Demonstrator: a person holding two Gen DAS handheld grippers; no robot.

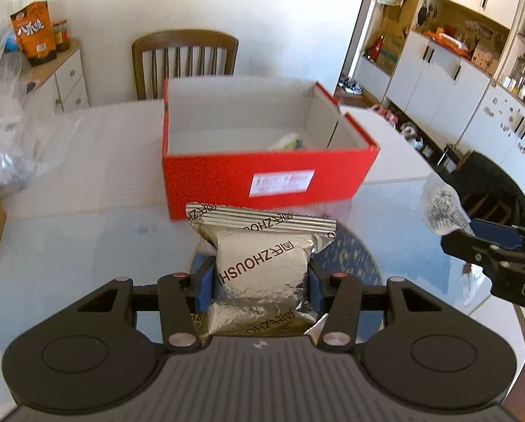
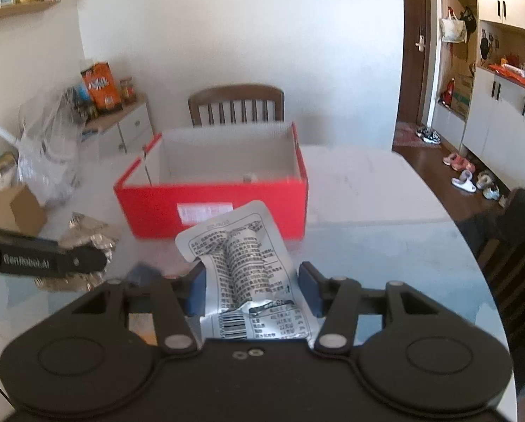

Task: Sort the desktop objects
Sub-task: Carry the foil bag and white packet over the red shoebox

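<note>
both tools are clenched on cargo above the table, the left gripper squeezing a silver foil packet and the right gripper a white printed pouch, each aimed at the open red box just ahead, likely for dropping in.

Left gripper, right gripper: black linkage bodies, blue jaws, silver rivets, white lettering.

The left gripper tilts downward short of the red box, its blue pads clamped on a silver foil packet. The right gripper, beside it and also facing the box, pinches a white printed sachet.
</note>
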